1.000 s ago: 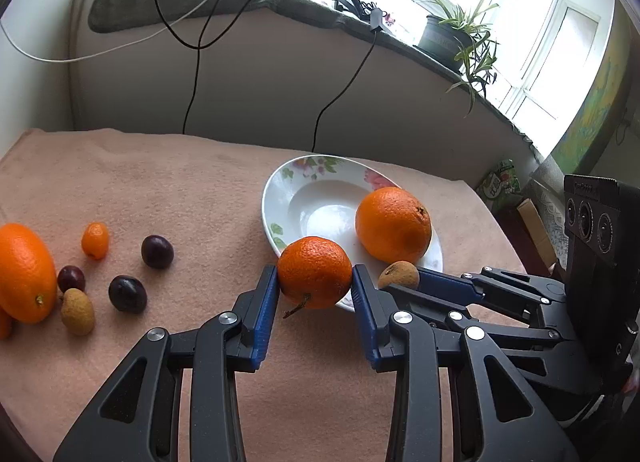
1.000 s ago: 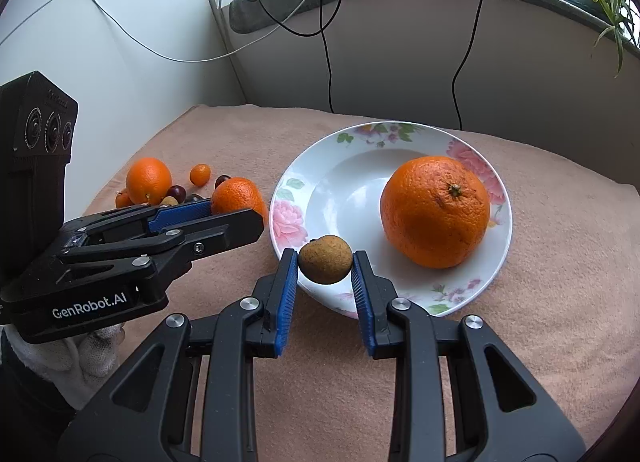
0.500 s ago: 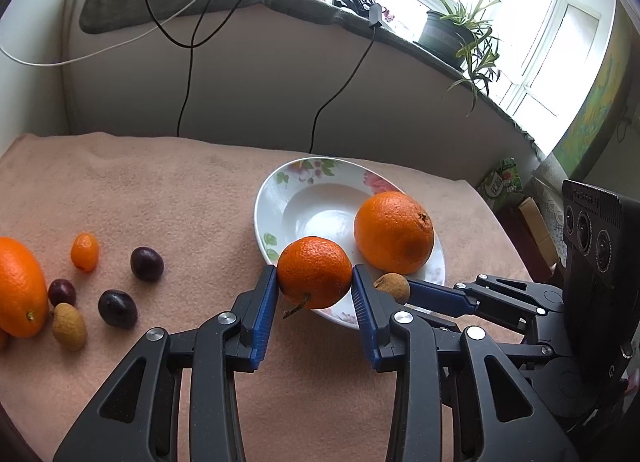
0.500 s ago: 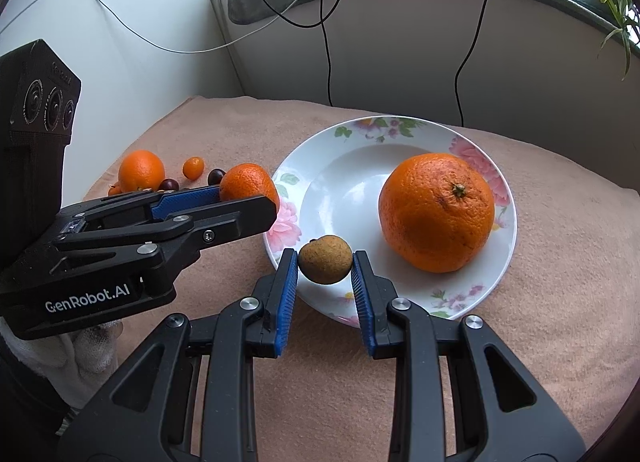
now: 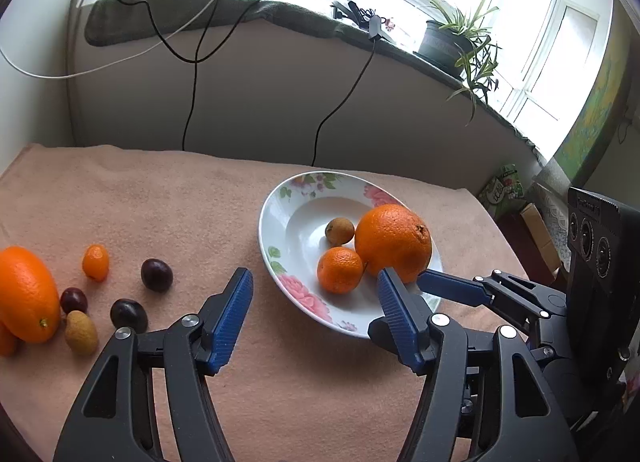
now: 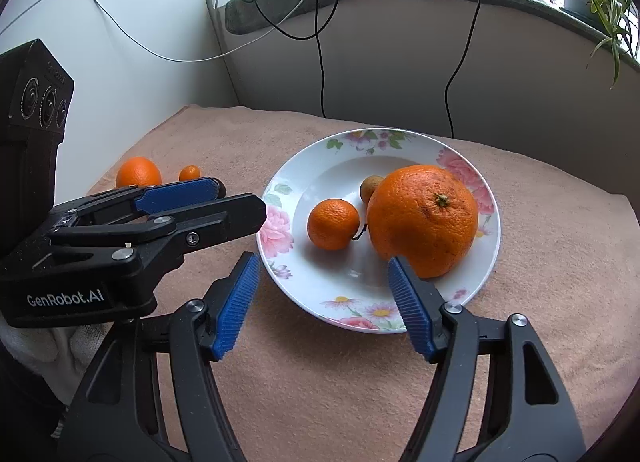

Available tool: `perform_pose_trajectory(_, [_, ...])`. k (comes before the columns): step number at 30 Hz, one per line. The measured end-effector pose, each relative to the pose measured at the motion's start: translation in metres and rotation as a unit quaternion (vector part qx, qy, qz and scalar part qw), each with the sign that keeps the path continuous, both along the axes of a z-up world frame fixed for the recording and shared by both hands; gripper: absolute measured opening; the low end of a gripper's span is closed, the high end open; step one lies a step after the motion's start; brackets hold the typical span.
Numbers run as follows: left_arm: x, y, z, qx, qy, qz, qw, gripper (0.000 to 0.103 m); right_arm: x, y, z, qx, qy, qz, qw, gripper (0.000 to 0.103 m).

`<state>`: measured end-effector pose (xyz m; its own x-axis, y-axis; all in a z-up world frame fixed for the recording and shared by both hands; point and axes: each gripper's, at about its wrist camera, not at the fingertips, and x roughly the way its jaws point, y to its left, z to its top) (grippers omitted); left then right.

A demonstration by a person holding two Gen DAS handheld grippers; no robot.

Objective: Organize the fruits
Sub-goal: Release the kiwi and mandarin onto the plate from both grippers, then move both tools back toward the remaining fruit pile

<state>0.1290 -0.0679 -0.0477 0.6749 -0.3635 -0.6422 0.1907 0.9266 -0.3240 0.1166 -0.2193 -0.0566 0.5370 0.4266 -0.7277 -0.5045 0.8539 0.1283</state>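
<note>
Both jaws have just sprung wide: left gripper [image 5: 316, 290] and right gripper [image 6: 324, 276] hold nothing. Small orange mandarin [image 5: 340, 269] and brown longan-like fruit [image 5: 339, 231] sit in the white floral plate [image 5: 280, 222].

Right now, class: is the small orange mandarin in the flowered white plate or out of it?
In. The small orange mandarin rests inside the flowered white plate, beside the large orange, free of both tongs.

right gripper [image 6: 320, 302]: just opened, empty | plate [image 6: 494, 230]: large orange [image 6: 424, 218], mandarin [image 6: 333, 224], longan [image 6: 370, 188]
</note>
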Motion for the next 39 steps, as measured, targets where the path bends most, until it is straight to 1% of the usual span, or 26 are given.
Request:
perform_pose_trajectory(1, [0.0,0.0,0.0,0.002,0.0,0.003,1.0,0.074,0.0,-0.001,0.001,0.001,-0.001,-0.002,1.0,0.08])
perform_pose_trajectory(2, [0.0,0.0,0.001,0.002,0.0,0.005,1.0,0.077,0.0,-0.001,0.001,0.002,-0.001,-0.002,1.0,0.082])
perform_pose_trajectory(4, [0.0,0.0,0.001,0.004,0.001,0.007,1.0,0.078,0.0,-0.002,0.002,0.003,-0.002,-0.004,1.0,0.083])
perform_pose_trajectory(5, [0.0,-0.001,0.001,0.006,0.003,0.008,0.9999,0.081,-0.001,-0.003,0.002,0.003,-0.002,-0.005,1.0,0.085])
perform_pose_trajectory(6, [0.0,-0.001,0.001,0.008,0.004,0.009,0.9999,0.082,-0.001,-0.002,0.003,0.002,-0.002,-0.005,1.0,0.086])
perform_pose_trajectory(11, [-0.002,0.0,0.0,0.009,0.012,0.015,0.9998,0.082,-0.003,0.001,0.005,-0.002,-0.006,-0.002,1.0,0.089])
perform_pose_trajectory(24, [-0.015,0.023,0.01,0.001,-0.002,0.041,0.9992,0.082,-0.005,0.018,0.011,-0.001,-0.008,0.01,1.0,0.091])
perform_pose_trajectory(39, [-0.033,0.068,0.012,-0.009,-0.01,0.088,0.9961,0.082,0.003,0.055,0.011,-0.005,-0.001,0.042,0.999,0.091])
